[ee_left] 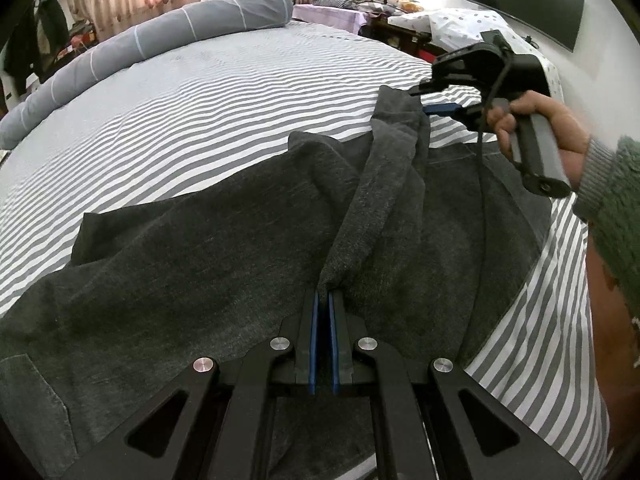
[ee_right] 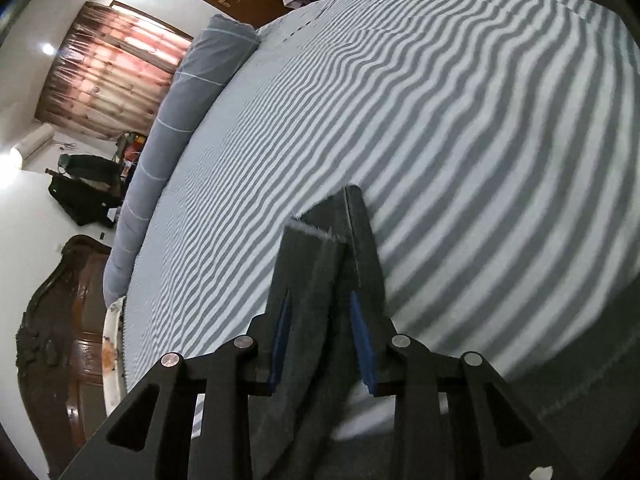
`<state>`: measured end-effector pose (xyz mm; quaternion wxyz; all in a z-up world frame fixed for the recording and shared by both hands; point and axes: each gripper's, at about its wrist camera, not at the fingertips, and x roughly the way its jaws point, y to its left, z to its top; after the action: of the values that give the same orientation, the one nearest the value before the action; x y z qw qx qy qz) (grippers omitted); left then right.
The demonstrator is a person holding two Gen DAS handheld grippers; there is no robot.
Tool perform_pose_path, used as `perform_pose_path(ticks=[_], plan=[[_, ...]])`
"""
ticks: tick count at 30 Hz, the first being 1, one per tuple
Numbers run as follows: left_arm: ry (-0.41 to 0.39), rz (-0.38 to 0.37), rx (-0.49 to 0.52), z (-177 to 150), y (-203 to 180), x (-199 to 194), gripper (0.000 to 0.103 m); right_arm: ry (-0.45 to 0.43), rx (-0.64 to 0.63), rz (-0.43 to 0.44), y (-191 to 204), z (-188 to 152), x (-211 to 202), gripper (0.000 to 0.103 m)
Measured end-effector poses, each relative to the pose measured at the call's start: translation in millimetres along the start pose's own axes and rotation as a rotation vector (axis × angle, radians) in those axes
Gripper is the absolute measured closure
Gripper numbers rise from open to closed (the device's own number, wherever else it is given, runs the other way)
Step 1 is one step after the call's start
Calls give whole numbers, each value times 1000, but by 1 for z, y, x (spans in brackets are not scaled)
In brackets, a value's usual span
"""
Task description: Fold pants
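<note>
Two grippers are on one pair of dark grey pants (ee_left: pixel 200 272) spread over a bed with a grey-and-white striped sheet (ee_left: pixel 224 92). The fabric looks like a soft heathered knit, a bit fuzzy, and it covers most of the lower half of the left wrist view, with a patch pocket showing down at 8 o'clock. The left gripper (ee_left: pixel 323 300) has its blue pads squeezed together on a raised ridge of the cloth, and that ridge runs like a narrow tented strip up toward 1 o'clock, where the right gripper (ee_left: pixel 434 98) has the other end. A hand (ee_left: pixel 532 128) in a fuzzy green knit sleeve (ee_left: pixel 612 200) wraps the grey handle of that one. In the right wrist view, the right gripper (ee_right: pixel 322 316) has a folded, bunched wad of the pants between its blue pads (ee_right: pixel 362 344); they stand somewhat apart but clamp the thick fold, and a frayed pale hem edge sticks out past the tips at 12 o'clock. The stripes under it are blurred. Off at 10 o'clock, a long rolled blue-grey bolster (ee_left: pixel 160 44) with thin pale lines lies along the far edge of the bed.
</note>
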<state>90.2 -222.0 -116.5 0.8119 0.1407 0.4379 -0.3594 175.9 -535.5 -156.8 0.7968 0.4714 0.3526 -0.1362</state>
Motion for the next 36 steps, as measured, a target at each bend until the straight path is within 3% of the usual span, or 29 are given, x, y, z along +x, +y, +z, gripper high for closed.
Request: perform_pose_path(ticks=[2,5,8,15,19,23,29,36], plan=[[2,0,0,0,1,1,98,3,-15,-12,3,5,5,78],[7,-1,-7,0,1,2,98,20,-32,-38,9,11,16,93],[11,1,-10,2,1,2,98,29,-28,-51,11,11,17,99],[17,-1,-28,5,1,-3,98,-69,-67,-62,15,3,-61,99],[11,-10,13,6,-8,-14,98,-125,-44,-87,-10,-5,-127,99],[23,-17,94,6,-28,-20,98,-127,-30,-181,-46,-30,-176,99],[77,1,237,-9,-58,-17,98,-83,52,-259,-101,-68,-195,99],[95,-3,299,-19,-67,-19,98,-73,70,-297,-121,-84,-193,100]])
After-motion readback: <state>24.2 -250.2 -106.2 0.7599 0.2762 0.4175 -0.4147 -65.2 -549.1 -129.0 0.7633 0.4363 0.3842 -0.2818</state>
